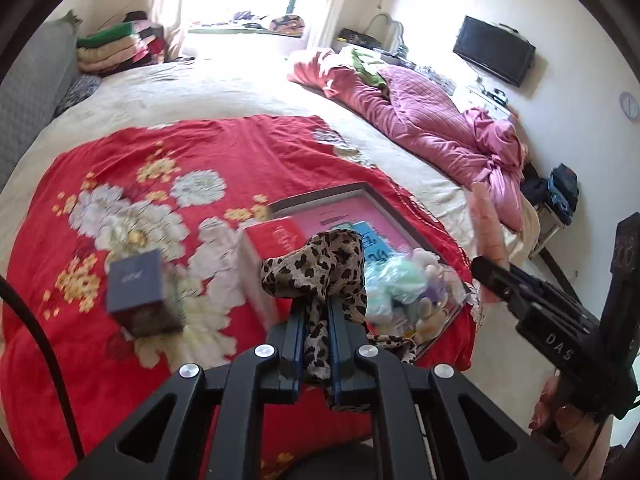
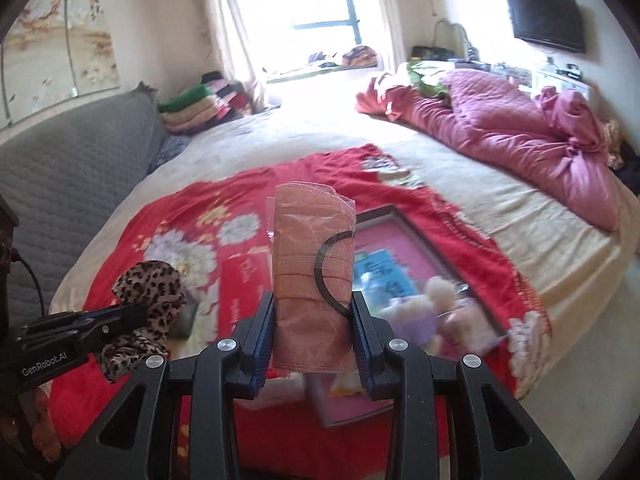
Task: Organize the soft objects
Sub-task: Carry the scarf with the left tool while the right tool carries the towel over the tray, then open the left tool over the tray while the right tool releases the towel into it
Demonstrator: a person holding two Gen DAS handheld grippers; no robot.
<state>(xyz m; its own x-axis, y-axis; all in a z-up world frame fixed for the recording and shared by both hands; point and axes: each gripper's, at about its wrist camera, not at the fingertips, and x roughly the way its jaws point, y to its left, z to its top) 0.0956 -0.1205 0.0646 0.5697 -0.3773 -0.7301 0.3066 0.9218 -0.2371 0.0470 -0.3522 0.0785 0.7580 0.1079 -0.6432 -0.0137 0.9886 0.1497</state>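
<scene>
My left gripper (image 1: 318, 308) is shut on a leopard-print scarf (image 1: 320, 268), which bunches above the fingertips and hangs below them, raised over the red floral blanket (image 1: 120, 184). In the right wrist view the same scarf (image 2: 150, 292) shows at the lower left, in the left gripper (image 2: 132, 316). My right gripper (image 2: 314, 312) is shut on a pack of salmon-pink face masks (image 2: 312, 272) in clear wrap, standing upright between the pads. From the left wrist view that mask pack (image 1: 486, 236) appears edge-on at the right, held by the right gripper (image 1: 486, 270).
On the blanket lie a dark-framed pink tray (image 2: 404, 240), plush toys (image 1: 420, 292), a red box (image 1: 276, 240) and a small navy box (image 1: 138, 284). A crumpled pink quilt (image 2: 520, 128) covers the bed's right side. Folded blankets (image 2: 200, 108) are stacked by the grey headboard (image 2: 68, 160).
</scene>
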